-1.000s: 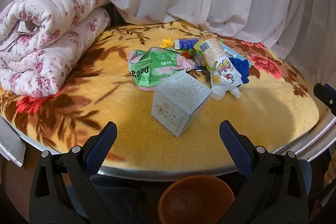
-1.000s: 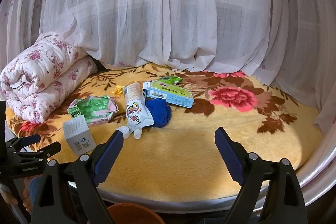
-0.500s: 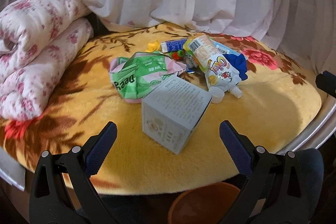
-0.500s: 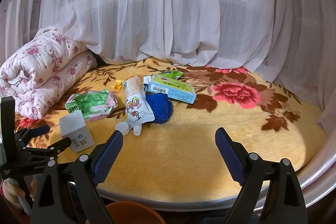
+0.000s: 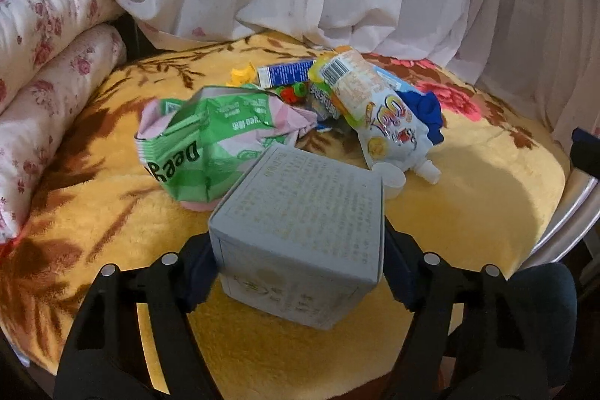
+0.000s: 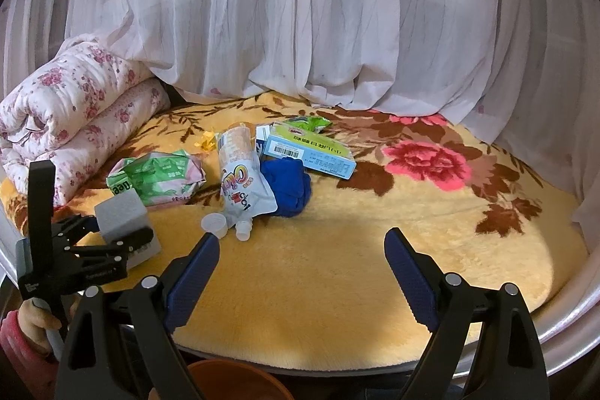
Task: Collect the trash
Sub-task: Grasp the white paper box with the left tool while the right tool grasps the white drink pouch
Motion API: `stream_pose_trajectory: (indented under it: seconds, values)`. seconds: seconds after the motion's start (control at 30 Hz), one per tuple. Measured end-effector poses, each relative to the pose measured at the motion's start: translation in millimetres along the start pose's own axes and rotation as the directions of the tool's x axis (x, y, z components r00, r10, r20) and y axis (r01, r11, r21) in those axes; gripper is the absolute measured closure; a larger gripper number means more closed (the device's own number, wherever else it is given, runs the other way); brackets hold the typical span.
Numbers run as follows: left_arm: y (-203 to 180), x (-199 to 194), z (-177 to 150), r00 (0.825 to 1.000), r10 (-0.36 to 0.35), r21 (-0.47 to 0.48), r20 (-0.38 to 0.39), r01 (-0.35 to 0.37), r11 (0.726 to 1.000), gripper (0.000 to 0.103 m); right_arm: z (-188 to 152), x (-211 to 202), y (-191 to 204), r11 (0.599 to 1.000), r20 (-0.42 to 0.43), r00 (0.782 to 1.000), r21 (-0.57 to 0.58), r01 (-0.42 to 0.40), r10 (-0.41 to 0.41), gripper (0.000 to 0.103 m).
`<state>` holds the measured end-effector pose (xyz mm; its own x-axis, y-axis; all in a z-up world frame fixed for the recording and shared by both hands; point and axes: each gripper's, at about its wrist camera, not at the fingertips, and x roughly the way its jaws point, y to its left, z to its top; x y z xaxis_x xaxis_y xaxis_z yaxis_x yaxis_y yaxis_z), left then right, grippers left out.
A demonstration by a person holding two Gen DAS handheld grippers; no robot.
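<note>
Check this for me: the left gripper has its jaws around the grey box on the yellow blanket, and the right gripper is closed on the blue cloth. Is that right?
Not quite. The left gripper does have its jaws around the grey box on the yellow blanket, having just been closing. But the right wrist view shows the right gripper open and empty, well short of the blue cloth.

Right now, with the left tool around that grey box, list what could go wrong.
1. The left tool has just been closing around the grey box, which sits skewed between the pads; thin card may crush or twist out.
2. The green wrapper lies against the box's far side and may get dragged along.
3. The loose white cap and spout pouch beside it could be knocked off the blanket.
</note>
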<state>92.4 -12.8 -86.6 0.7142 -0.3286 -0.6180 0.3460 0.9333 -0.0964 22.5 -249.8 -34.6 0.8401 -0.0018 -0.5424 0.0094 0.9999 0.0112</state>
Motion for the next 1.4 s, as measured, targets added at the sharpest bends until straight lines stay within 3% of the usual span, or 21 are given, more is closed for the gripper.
stream_pose_trajectory:
  seconds: [0.27,0.57,0.67,0.93,1.0,1.1,1.17,1.4]
  values:
    - [0,-17,-3,1.0,-0.017,-0.014,0.008,0.017,1.0,0.033,3,22,10,0.999,-0.018,0.999,-0.003,-0.041,0.041,0.015]
    - [-4,-54,-14,0.999,-0.01,-0.012,0.03,0.01,1.0,0.033,29,58,46,0.983,-0.003,0.985,-0.054,-0.175,0.175,0.015]
    - [-6,-61,-16,0.999,-0.012,-0.008,0.038,0.012,1.0,0.033,46,86,55,0.973,-0.034,0.976,-0.078,-0.218,0.215,0.015]
    - [4,-68,-22,0.999,-0.022,-0.044,0.034,0.023,0.999,0.033,78,178,82,0.973,-0.158,0.983,-0.197,-0.121,0.09,0.018]
    - [7,-68,-23,0.999,-0.019,-0.047,0.033,0.02,0.999,0.033,79,195,90,0.968,-0.18,0.983,-0.238,-0.078,0.035,0.023]
    - [9,-68,-24,0.999,-0.015,-0.052,0.032,0.017,0.999,0.033,77,211,100,0.956,-0.21,0.978,-0.289,-0.056,-0.006,0.044]
    - [11,-67,-24,1.0,-0.012,-0.056,0.026,0.014,0.998,0.033,78,212,99,0.956,-0.21,0.978,-0.287,-0.051,-0.011,0.049]
    - [10,-72,-27,1.0,-0.016,-0.063,0.027,0.017,0.998,0.033,97,169,71,0.983,-0.134,0.986,-0.141,-0.119,0.1,0.052]
